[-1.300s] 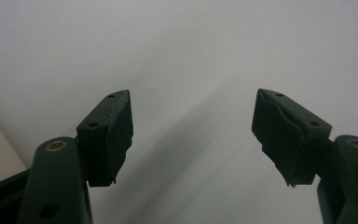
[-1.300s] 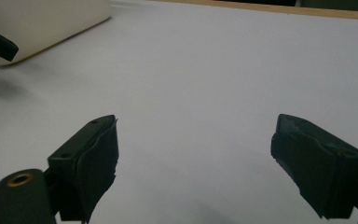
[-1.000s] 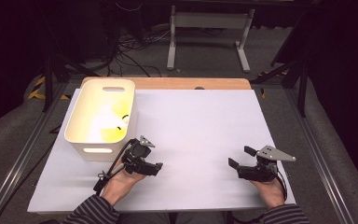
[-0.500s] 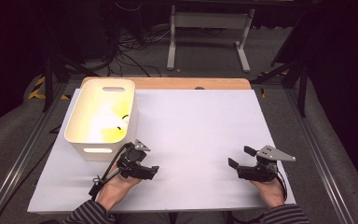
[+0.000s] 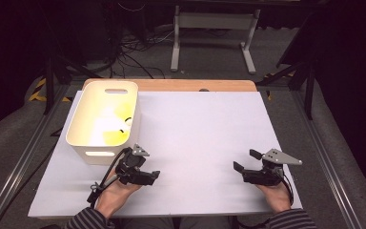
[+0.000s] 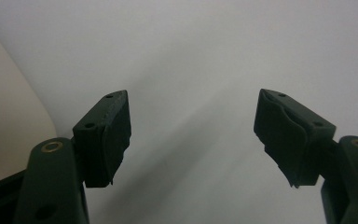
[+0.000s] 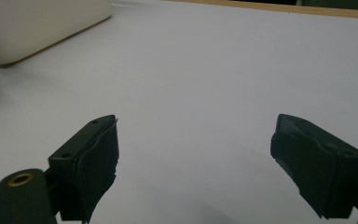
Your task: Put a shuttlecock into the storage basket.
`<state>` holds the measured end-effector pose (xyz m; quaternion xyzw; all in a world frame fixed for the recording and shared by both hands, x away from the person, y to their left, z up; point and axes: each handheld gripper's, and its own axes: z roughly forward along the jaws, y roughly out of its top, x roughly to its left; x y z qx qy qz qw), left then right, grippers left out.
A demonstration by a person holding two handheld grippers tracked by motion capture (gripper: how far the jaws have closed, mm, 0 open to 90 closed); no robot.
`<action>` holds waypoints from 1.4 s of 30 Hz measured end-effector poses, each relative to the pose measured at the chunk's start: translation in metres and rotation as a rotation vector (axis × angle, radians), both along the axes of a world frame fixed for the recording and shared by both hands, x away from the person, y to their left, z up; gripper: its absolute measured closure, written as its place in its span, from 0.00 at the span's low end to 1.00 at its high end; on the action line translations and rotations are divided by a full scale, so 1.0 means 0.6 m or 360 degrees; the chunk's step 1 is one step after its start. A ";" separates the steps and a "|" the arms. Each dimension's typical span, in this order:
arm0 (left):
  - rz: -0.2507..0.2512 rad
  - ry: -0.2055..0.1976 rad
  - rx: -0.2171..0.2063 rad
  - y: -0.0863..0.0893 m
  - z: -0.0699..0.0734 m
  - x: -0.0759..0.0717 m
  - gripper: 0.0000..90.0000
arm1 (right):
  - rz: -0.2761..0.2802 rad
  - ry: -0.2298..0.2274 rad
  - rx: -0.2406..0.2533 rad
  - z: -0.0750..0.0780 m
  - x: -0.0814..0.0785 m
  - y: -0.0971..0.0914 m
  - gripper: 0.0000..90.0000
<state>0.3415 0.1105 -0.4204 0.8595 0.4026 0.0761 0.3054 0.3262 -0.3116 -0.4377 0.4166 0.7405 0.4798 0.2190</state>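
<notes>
Just beside left gripper [image 5: 147, 175]: white bin [image 5: 83, 141], outside its open fingers; right gripper [image 5: 242, 160] fingers open.

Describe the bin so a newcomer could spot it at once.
Start from the white table. At its far left corner, just beyond the left gripper, stands the bin: a cream, round-cornered plastic tub with slot handles in its end walls. It is the lone container there, its inside lit yellowish.

The high view looks down from above; both gripper views skim the white table [image 5: 200, 138] closely, sharing it.
</notes>
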 end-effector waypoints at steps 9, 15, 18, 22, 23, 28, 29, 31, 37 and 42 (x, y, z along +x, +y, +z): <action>0.0002 0.0006 -0.0018 0.009 0.002 -0.009 0.31 | -0.0001 -0.0002 0.0001 0.000 -0.001 0.000 0.17; 0.0038 -0.0008 -0.0042 0.024 0.002 -0.016 0.31 | 0.0005 0.0013 -0.0014 -0.001 0.000 0.002 0.17; 0.0041 -0.0003 -0.0038 0.031 0.001 -0.018 0.31 | 0.0003 0.0010 -0.0011 -0.001 0.000 0.002 0.17; 0.0050 -0.0020 -0.0042 0.037 0.003 -0.019 0.31 | 0.0008 0.0009 -0.0002 0.000 -0.001 0.001 0.17; 0.0055 -0.0020 -0.0042 0.038 0.003 -0.019 0.31 | 0.0008 0.0012 -0.0003 0.000 -0.001 0.001 0.17; 0.0072 -0.0012 -0.0047 0.043 -0.001 -0.024 0.31 | 0.0015 0.0003 -0.0007 0.001 -0.002 0.001 0.17; 0.0074 -0.0010 -0.0050 0.044 -0.001 -0.025 0.31 | 0.0017 -0.0001 -0.0005 0.001 -0.003 0.001 0.17; 0.0080 -0.0006 -0.0056 0.048 -0.001 -0.025 0.31 | 0.0019 0.0002 -0.0006 0.001 -0.002 0.001 0.17; 0.0094 -0.0011 -0.0055 0.058 -0.002 -0.026 0.31 | 0.0012 0.0000 -0.0004 0.001 -0.002 0.001 0.17; 0.0127 0.0004 -0.0066 0.066 -0.004 -0.031 0.31 | 0.0017 -0.0001 -0.0005 0.001 -0.002 0.001 0.17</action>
